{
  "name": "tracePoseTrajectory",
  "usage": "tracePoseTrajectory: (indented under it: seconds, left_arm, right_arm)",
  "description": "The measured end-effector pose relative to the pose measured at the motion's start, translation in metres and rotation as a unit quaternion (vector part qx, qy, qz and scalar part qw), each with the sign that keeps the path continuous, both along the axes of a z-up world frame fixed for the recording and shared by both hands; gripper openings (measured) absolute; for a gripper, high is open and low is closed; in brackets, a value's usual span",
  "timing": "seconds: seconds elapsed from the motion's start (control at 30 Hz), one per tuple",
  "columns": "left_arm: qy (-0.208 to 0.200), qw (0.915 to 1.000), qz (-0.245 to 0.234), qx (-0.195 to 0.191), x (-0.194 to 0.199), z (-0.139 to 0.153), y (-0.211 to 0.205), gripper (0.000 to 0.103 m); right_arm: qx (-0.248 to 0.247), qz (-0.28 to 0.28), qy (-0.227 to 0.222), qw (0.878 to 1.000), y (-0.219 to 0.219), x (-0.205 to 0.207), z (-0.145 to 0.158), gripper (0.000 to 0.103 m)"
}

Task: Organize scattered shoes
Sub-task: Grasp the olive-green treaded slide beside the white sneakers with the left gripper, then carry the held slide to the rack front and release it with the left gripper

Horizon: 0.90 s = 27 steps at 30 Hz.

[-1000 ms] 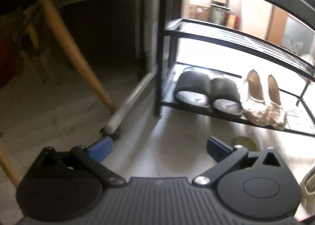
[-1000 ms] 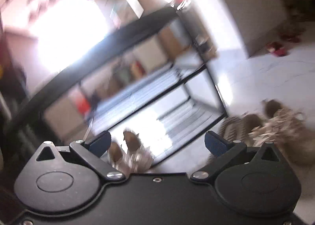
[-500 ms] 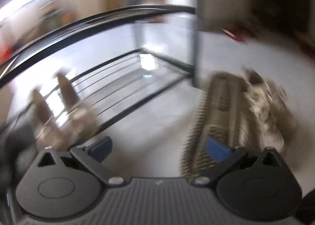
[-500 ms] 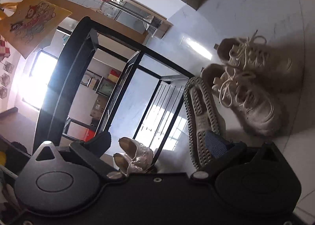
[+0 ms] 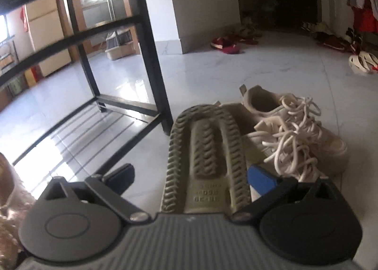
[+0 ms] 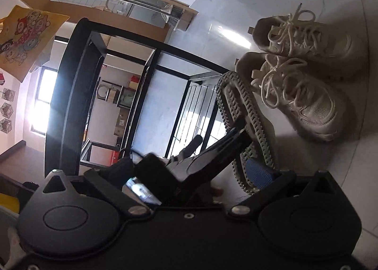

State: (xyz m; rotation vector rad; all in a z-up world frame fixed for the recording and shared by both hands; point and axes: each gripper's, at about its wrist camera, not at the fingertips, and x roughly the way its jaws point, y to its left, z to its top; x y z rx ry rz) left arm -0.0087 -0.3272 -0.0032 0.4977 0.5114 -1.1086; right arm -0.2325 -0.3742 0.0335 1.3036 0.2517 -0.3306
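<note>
Your left gripper [image 5: 190,175] is spread wide, with the tipped shoe [image 5: 208,156] lying between its fingers. The shoe rests on its side with its ridged olive sole turned toward the camera. The right-hand blue pad [image 5: 261,179] sits just beside the sole edge; whether it touches cannot be confirmed. The left-hand pad stands well apart from the sole.

Your right gripper [image 6: 190,172] is also wide apart and holds nothing. In its view, the left gripper's body [image 6: 200,159] crosses between its fingers and reaches to the sole [image 6: 245,128] of the same shoe.

The tipped shoe lies on the pale tiled floor [image 5: 259,67], just beside the front corner post of the black shoe rack [image 5: 151,41]. Two cream sneakers [image 5: 293,133] with loose white laces stand upright on the far side of the tipped shoe, side by side and touching or nearly touching it. The right wrist view shows the pair [image 6: 304,76] with toes pointing away from the rack. The rack's lowest wire shelf [image 5: 78,133] is visible left of the shoe.
</note>
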Motion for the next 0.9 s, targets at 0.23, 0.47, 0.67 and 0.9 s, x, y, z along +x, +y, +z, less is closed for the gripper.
tracePoseTrajectory:
  seconds: [0.23, 0.47, 0.67, 0.9]
  left_arm:
    - [0.061, 0.9981, -0.003, 0.007, 0.009, -0.022, -0.018, 0.102]
    - [0.035, 0.9992, 0.0, 0.02, 0.004, -0.036, -0.018, 0.102]
    - [0.053, 0.998, 0.008, 0.033, 0.007, -0.044, -0.022, 0.103]
    - [0.076, 0.9963, 0.013, 0.036, 0.014, -0.042, -0.019, 0.102]
  right_arm:
    - [0.025, 0.007, 0.002, 1.0, -0.004, 0.005, -0.008, 0.103]
    - [0.034, 0.009, 0.002, 0.999, -0.005, 0.005, -0.009, 0.103]
    - [0.037, 0.009, 0.001, 0.999, -0.005, 0.005, -0.009, 0.103]
    - [0.045, 0.009, 0.003, 0.999, -0.006, 0.005, -0.011, 0.103]
